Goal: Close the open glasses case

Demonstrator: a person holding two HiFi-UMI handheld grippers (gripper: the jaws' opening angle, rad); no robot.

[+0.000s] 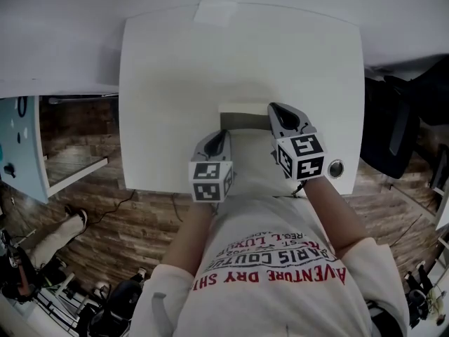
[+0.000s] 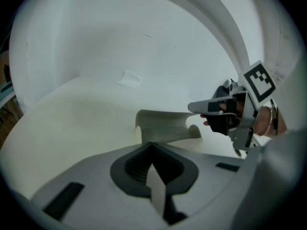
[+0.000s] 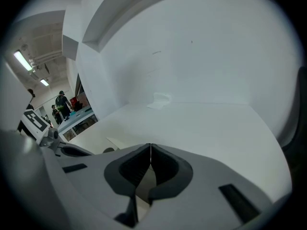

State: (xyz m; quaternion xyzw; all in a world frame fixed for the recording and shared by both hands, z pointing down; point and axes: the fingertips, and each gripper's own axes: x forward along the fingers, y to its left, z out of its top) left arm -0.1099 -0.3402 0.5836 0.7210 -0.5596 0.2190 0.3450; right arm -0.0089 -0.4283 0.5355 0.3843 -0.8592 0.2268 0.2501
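A pale grey glasses case [image 1: 243, 116] lies open near the front edge of the white table [image 1: 175, 83]. Its lid stands up along the far side, and the left gripper view shows it just ahead [image 2: 163, 124]. My left gripper [image 1: 223, 133] is shut on nothing, its tip at the case's near left corner. My right gripper [image 1: 274, 108] is also shut and empty, at the case's right end. In the left gripper view the right gripper [image 2: 194, 107] reaches over the case's right end. The right gripper view [image 3: 150, 145] shows only a sliver of the case [image 3: 115, 143] to its left.
A piece of white tape [image 1: 217, 10] is stuck at the table's far edge. A round cable hole [image 1: 336, 168] sits at the front right corner. A black chair [image 1: 400, 125] stands right of the table and a light-blue panel [image 1: 21, 146] left, over wooden floor.
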